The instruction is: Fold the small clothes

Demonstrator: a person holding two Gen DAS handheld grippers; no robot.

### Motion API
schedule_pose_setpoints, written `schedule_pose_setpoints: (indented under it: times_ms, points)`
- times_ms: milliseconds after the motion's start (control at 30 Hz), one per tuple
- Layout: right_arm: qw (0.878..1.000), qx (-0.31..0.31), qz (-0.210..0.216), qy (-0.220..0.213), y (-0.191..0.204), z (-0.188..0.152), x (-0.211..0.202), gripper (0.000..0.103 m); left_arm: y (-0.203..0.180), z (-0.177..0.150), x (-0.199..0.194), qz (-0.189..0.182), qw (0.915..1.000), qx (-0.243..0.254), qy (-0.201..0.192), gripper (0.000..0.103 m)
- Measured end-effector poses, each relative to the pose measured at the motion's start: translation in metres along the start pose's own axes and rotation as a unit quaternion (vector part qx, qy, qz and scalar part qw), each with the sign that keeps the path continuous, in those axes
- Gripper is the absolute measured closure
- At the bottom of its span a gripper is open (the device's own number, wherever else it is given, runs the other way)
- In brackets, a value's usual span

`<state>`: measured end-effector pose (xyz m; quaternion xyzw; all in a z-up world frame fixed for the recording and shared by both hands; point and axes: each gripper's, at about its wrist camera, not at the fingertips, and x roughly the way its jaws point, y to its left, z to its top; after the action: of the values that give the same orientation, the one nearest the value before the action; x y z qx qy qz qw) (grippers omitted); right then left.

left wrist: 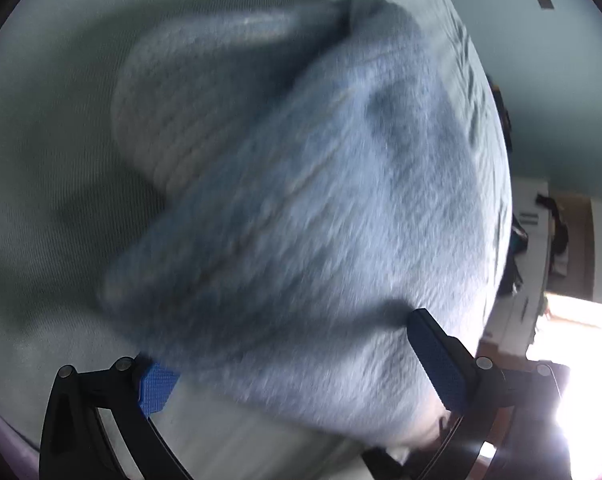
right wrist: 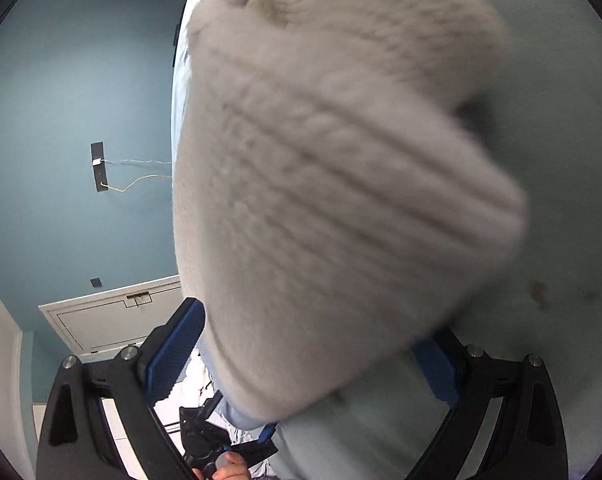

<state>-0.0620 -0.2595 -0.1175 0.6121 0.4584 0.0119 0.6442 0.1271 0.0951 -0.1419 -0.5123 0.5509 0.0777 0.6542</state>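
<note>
Two handheld grippers worked a knitted garment (left wrist: 301,200) over a pale bedsheet (left wrist: 53,160), both wrist cameras blurred by motion. Seen from the left wrist, the garment looked pale blue and fuzzy, filling most of the frame, with a lighter ribbed part lying on the sheet behind it. The left gripper (left wrist: 297,356) had its blue-padded fingers (left wrist: 437,364) spread wide to either side of the fabric, the near edge of the knit hanging between them; whether the pads actually pressed on the cloth could not be told. From the right wrist, the same knit (right wrist: 341,180) appeared cream, its ribbed rows running diagonally, lifted close to the lens above the sheet (right wrist: 561,240). The right gripper (right wrist: 313,356) likewise stood with fingers (right wrist: 173,356) wide apart flanking the cloth, its grasp unclear. A teal wall (right wrist: 61,100) with a dark wall plate (right wrist: 99,166) and trailing cables, and a white panelled door (right wrist: 113,316), showed to the left of the bed.
</note>
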Motion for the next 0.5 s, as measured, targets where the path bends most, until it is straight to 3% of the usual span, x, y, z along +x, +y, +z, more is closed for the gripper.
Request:
schedule_pose_setpoints:
  times_ms: [100, 200, 233, 267, 367, 500]
  points:
    - [0.999, -0.012, -0.028, -0.016, 0.004, -0.002, -0.003, 0.046, -0.001, 0.006, 0.007, -0.003, 0.9999, 0.007, -0.007, 0.001]
    - [0.999, -0.019, -0.028, -0.023, 0.007, -0.005, -0.013, 0.059, -0.009, 0.013, 0.013, -0.017, 0.9997, 0.003, -0.016, 0.027]
    - [0.999, -0.023, -0.029, -0.024, 0.008, -0.005, -0.015, 0.061, -0.008, 0.014, 0.009, -0.026, 0.9995, 0.004, -0.019, 0.042]
    - [0.999, -0.026, -0.029, -0.026, 0.013, -0.003, -0.013, 0.062, -0.002, 0.015, 0.005, -0.040, 0.9990, 0.006, -0.017, 0.050]
    - [0.998, -0.046, -0.035, -0.033, 0.022, -0.002, -0.013, 0.066, 0.006, 0.012, 0.000, -0.058, 0.9982, 0.010, -0.006, 0.061]
    - [0.997, -0.053, -0.042, -0.031, 0.025, -0.005, -0.021, 0.068, 0.004, 0.000, -0.021, -0.035, 0.9979, 0.054, -0.004, 0.065]
